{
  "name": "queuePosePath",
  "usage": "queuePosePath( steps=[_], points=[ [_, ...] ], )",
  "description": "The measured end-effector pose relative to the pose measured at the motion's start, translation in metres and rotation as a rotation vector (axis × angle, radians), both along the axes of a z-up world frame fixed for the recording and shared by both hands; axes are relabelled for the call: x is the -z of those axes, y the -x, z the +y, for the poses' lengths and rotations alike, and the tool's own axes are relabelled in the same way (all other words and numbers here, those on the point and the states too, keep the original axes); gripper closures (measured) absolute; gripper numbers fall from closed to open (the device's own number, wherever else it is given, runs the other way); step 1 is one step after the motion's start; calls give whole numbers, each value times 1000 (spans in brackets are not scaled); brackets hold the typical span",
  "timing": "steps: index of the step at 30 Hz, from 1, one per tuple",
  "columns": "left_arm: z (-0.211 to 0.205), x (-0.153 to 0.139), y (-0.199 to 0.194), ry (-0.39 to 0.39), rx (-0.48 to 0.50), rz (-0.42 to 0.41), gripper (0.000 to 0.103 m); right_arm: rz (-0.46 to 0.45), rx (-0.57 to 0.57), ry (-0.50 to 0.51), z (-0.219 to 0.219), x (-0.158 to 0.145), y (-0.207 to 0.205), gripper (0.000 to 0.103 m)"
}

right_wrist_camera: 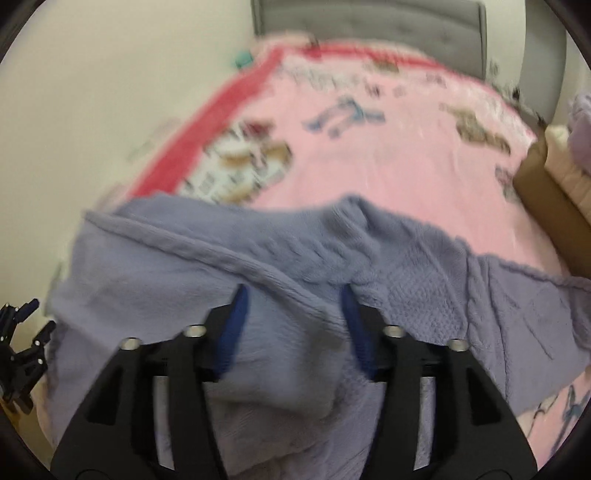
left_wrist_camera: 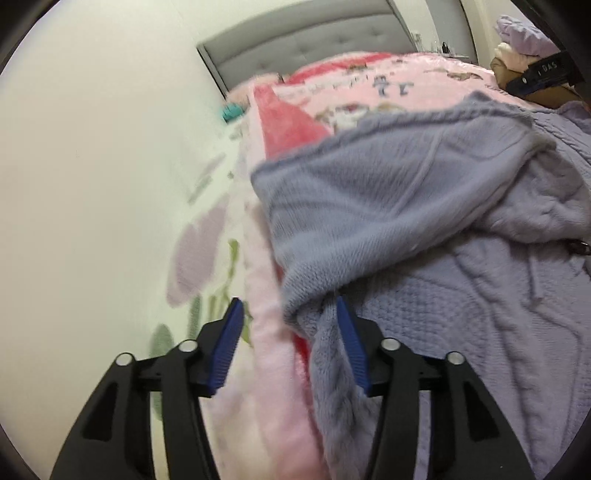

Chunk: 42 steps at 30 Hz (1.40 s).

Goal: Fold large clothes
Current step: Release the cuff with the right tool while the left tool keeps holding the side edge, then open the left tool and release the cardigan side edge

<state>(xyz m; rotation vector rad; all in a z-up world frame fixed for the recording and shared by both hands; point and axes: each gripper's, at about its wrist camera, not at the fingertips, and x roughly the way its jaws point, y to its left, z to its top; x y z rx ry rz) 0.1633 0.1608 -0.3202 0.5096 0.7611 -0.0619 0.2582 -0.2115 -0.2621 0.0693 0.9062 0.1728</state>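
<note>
Bedroom w/ plain cream wall (left_wrist_camera: 92, 129) on left. Grey tufted headboard (left_wrist_camera: 314, 44) at far end of bed. Bed covered w/ pink printed blanket (right_wrist_camera: 388, 158), red edge. Soft, even light.

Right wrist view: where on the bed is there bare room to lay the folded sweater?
The pink blanket lies bare between the lavender sweater and the grey headboard. Crowded: near edge under the sweater; right side by the brown box.
</note>
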Motion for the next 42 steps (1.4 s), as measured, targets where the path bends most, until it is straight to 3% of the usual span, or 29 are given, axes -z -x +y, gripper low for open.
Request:
queuePosePath(
  steps=[3,6,7,10,12,16,21,26,30,34,37,39,42],
  points=[
    [-16,-18,8,1,27,-53,40,35,-73,74,19,9,12,45],
    [-27,-21,-15,83,4,-35,34,53,-96,118,29,24,17,50],
    [-28,-17,-28,114,-9,-4,34,64,-97,120,30,29,16,54],
    [-23,6,-65,187,-50,135,34,115,-70,175,29,46,13,54],
    [-14,22,-80,235,-77,216,34,153,-66,155,23,58,12,49],
    [0,35,-82,286,-75,249,31,189,-44,112,6,79,9,38],
    [13,46,-85,361,-107,284,26,189,-48,59,-3,89,6,33],
    [4,20,-70,328,-113,157,26,158,-29,-27,-8,63,14,36],
    [-4,-19,-51,407,-100,43,26,55,-24,-36,-6,31,38,38],
    [-13,-20,-59,439,-125,91,26,53,-35,-64,0,29,43,39],
    [-22,-2,-67,401,-158,161,26,6,7,18,6,29,42,39],
    [-26,7,-68,383,-170,200,26,-5,9,-26,5,28,37,38],
    [-31,13,-70,345,-165,209,26,50,-19,-70,7,38,25,39]
  ],
)
